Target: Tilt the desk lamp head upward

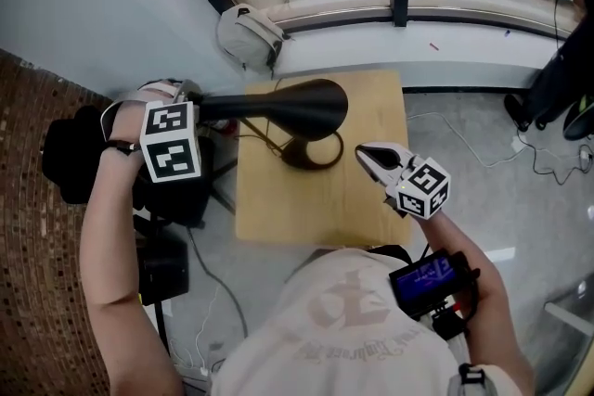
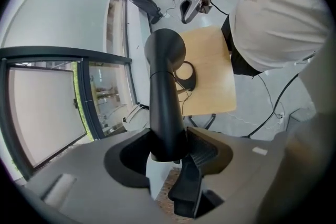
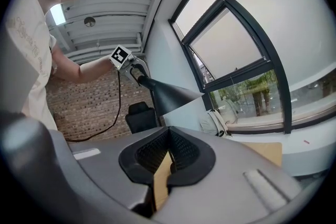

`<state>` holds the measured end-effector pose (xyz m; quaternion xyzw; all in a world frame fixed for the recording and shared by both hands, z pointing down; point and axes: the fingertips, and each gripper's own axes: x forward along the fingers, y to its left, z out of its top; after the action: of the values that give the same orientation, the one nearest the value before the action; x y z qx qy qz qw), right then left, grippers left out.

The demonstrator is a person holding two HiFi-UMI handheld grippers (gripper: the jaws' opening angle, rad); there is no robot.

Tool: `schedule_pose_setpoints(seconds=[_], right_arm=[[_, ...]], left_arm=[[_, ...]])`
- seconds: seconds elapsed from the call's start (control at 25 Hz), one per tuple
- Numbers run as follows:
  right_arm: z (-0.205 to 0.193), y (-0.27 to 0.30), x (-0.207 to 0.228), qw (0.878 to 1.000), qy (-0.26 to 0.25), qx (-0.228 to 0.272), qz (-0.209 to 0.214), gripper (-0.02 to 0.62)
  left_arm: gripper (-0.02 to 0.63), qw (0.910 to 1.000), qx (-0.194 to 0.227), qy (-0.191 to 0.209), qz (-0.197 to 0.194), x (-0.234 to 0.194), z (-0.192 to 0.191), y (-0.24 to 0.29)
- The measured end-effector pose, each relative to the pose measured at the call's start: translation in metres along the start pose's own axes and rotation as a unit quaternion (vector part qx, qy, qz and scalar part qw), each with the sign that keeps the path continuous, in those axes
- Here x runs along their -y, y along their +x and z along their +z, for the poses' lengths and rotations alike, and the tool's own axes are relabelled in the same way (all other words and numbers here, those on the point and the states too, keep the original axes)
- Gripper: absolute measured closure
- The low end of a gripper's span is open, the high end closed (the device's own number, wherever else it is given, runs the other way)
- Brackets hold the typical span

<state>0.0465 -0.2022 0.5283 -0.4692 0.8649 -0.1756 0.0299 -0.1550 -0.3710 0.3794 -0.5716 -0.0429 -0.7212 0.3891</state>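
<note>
A black desk lamp stands on a small wooden table (image 1: 371, 107). Its ring base (image 1: 312, 153) rests on the wood, and the cone head (image 1: 306, 105) lies about level, its wide mouth facing right. My left gripper (image 1: 206, 107) is shut on the narrow rear end of the lamp head (image 2: 167, 86), one pad against each side (image 2: 169, 147). My right gripper (image 1: 368, 155) hovers over the table's right part, a little right of the base, shut and empty (image 3: 169, 157). The right gripper view shows the lamp head (image 3: 168, 96) from the side.
A light backpack (image 1: 249, 37) leans by the window sill behind the table. A black chair (image 1: 70, 158) stands at the left against a brick wall. Cables (image 1: 445, 130) run over the floor at the right. Another person (image 1: 557, 79) is at the far right.
</note>
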Motion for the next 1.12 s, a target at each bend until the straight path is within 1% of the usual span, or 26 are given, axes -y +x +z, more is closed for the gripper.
schedule_pose_setpoints(seconds=[0.12, 0.24, 0.36, 0.52, 0.8, 0.88, 1.12], right_arm=[[-0.002, -0.003, 0.002, 1.0, 0.007, 0.001, -0.004, 0.581], [-0.002, -0.005, 0.007, 1.0, 0.014, 0.003, -0.011, 0.581], [-0.004, -0.007, 0.011, 1.0, 0.02, 0.007, -0.016, 0.581], [-0.009, -0.012, 0.011, 1.0, 0.021, 0.006, -0.023, 0.581], [-0.008, -0.009, 0.006, 1.0, 0.015, 0.0, -0.017, 0.581], [-0.01, -0.008, 0.006, 1.0, 0.016, 0.001, -0.018, 0.581], [-0.013, -0.004, 0.004, 1.0, 0.015, -0.008, -0.015, 0.581]], left_arm=[[0.388, 0.9984, -0.005, -0.009, -0.056, 0.002, 0.0, -0.001], [0.388, 0.9938, 0.003, -0.023, -0.109, 0.001, 0.002, -0.003], [0.388, 0.9892, 0.019, -0.034, -0.142, 0.002, 0.005, -0.006], [0.388, 0.9865, 0.052, -0.044, -0.149, 0.004, 0.01, -0.009], [0.388, 0.9835, 0.071, -0.069, -0.151, 0.013, -0.006, -0.003], [0.388, 0.982, 0.084, -0.077, -0.15, 0.014, -0.008, -0.002], [0.388, 0.975, 0.133, -0.102, -0.146, 0.013, 0.007, 0.005]])
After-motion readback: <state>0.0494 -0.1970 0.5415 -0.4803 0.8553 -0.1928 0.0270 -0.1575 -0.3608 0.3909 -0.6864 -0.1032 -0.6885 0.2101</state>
